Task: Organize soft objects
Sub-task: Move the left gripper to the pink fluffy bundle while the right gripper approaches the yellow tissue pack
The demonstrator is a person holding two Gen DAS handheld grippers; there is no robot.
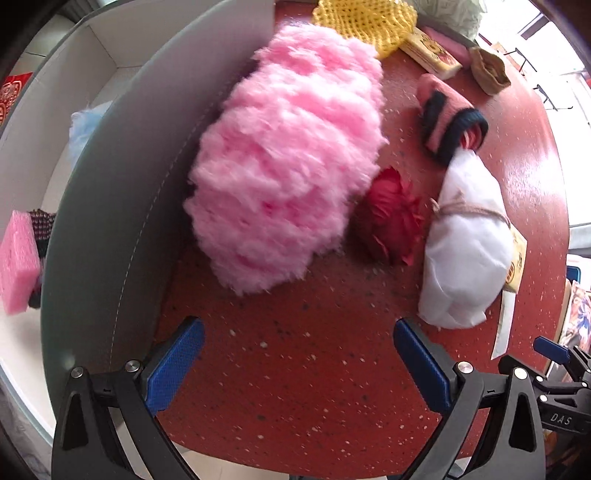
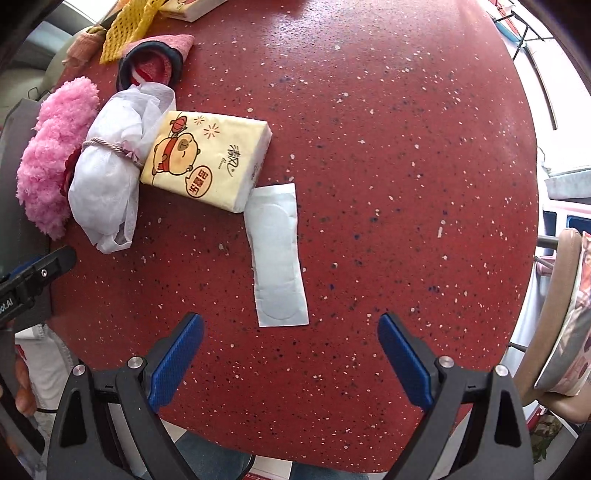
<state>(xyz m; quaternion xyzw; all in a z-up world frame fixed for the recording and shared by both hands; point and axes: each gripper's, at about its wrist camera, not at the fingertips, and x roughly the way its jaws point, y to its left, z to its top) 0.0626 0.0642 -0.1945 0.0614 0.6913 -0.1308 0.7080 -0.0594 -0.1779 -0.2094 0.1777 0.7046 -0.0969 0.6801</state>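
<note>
A: We had the pink fluff right ahead of our left tongs, a big shaggy lump lying on the red bench, pressed against the grey bin wall.

B: And our left tongs stood wide apart with nothing between them, short of the fluff. Our right tongs were likewise spread and empty, over bare bench.

A: Beside the fluff we saw a red flower, touching it, then a white bundle tied with cord, and a pink roll with dark bands behind that.

B: From the right we saw a tissue pack leaning against the bundle, and a flat white pad just beside the pack, nearest our right tongs.

A: A yellow net lay at the far edge, near a second pack. Inside the bin we made out a pink sponge and something pale blue, blurred.

B: The bench's round edge ran close under both tongs. To the right of the pad we had open bench all the way to the rim.
</note>
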